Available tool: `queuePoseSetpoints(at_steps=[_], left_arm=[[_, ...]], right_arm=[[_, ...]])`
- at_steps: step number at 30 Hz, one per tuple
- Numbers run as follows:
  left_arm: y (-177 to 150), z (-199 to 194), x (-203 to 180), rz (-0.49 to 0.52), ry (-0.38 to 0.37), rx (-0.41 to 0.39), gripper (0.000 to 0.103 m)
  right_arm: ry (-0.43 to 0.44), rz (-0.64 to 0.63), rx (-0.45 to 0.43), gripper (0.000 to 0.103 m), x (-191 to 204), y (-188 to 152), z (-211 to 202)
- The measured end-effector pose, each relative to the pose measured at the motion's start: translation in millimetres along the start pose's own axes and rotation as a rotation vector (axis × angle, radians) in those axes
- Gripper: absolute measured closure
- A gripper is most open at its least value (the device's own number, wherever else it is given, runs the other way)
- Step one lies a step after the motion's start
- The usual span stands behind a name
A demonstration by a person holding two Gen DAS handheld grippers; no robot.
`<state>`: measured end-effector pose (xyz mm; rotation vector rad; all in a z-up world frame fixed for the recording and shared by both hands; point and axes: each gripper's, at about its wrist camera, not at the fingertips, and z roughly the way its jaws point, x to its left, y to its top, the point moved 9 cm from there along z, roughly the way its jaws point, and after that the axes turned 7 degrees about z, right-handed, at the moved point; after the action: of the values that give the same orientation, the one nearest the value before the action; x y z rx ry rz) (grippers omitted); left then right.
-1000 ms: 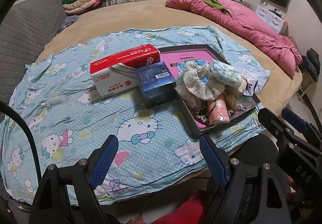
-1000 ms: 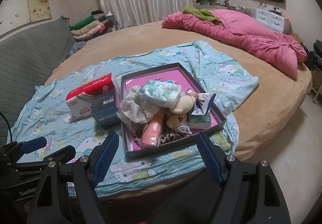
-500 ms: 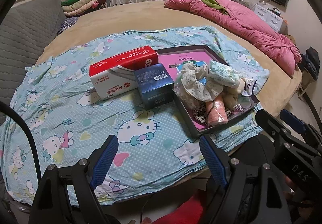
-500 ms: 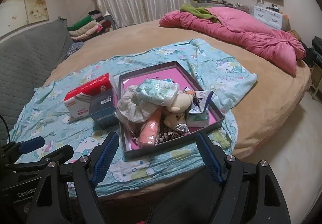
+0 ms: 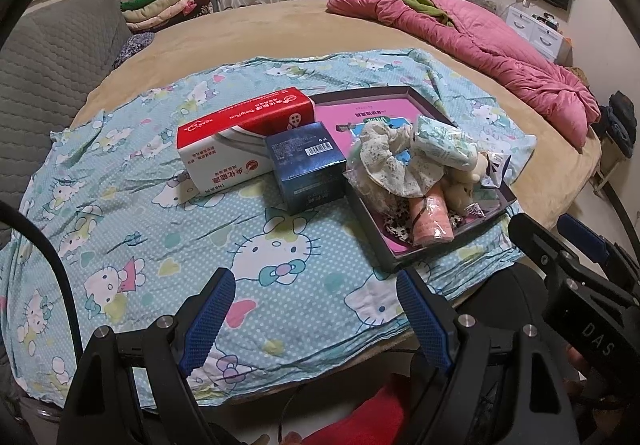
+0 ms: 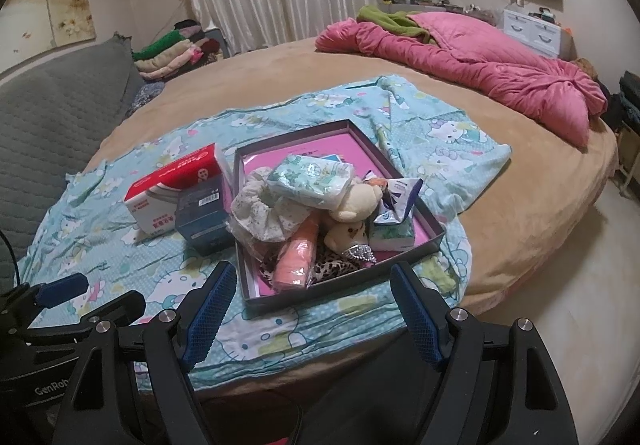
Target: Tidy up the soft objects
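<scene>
nothing has moved since the earlier frames. both grippers hang short of the bed edge, jaws wide apart and empty: left gripper before bare sheet, right gripper just before the tray. soft things heap in the tray: roll, plush, pack. only the right view shows the painting. left view: blue box barcode, red box print, "das" on the right gripper.
</scene>
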<state>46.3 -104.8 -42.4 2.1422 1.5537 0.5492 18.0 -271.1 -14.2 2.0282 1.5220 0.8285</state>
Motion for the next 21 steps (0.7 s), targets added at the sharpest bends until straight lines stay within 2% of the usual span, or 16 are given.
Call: queuePoseSetpoints(at_steps=[21], left_arm=[[-5.0,4.1,4.1,-0.008,0.009,0.013,0.021]], right_arm=[[0.002,-0.018,-0.012,0.023,6.2,0.6,-1.5]])
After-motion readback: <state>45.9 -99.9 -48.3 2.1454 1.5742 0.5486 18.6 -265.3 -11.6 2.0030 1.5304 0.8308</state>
